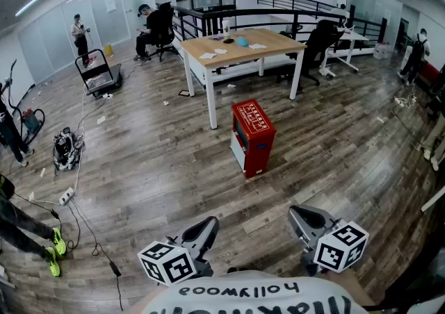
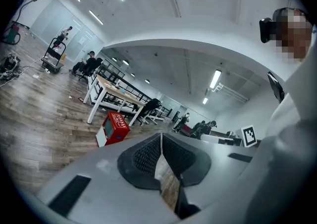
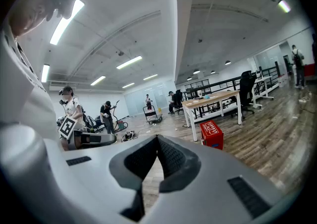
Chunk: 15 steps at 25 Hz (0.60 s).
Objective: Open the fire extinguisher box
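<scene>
- The left gripper (image 2: 161, 136) and right gripper (image 3: 157, 137) are held side by side, each with jaws pressed together on nothing.
- The red fire extinguisher box (image 1: 252, 136) is seen standing on the wood floor (image 1: 160, 160), well apart from both.

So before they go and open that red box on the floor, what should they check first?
1. Target in sight: ok. The red metal fire extinguisher box stands upright on the wooden plank floor, near the white-legged wooden table.
2. Start state: ok, its door looks shut. Handle: cannot tell, too small to make out.
3. Is the left gripper free: ok, jaws together with nothing between them.
4. Is the right gripper free: ok, jaws together and empty too.
5. Reach: not ok, both grippers are held well short of the box.
6. Path: ok, the floor up to the box looks bare.
</scene>
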Motion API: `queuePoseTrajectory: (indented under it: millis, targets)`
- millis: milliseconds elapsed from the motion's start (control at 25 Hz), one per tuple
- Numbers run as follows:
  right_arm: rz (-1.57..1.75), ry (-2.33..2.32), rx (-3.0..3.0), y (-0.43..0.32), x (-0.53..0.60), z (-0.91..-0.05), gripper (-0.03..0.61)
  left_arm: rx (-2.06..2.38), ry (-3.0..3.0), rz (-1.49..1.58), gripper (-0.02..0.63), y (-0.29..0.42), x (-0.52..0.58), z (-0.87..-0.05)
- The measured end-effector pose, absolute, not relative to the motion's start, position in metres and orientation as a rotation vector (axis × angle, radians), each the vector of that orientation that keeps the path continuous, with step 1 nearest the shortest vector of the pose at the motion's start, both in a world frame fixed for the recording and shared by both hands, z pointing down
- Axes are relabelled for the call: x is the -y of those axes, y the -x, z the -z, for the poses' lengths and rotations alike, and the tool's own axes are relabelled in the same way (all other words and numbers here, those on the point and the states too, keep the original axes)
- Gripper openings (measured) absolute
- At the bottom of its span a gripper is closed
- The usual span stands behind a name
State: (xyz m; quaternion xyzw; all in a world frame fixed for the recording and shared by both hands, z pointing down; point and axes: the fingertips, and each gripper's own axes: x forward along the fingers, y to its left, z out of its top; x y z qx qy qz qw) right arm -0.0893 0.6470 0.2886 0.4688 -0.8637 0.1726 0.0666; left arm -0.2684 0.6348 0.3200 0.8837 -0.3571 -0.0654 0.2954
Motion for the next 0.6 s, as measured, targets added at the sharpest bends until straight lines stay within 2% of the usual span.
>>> queuePoseTrajectory:
  millis: [600]
  targets:
    - [-0.502,-1.427,2.566,0.094,-0.627,-0.292,0.009,0.933,-2.342,0.189,0.015,0.273,-0.609,-0.322]
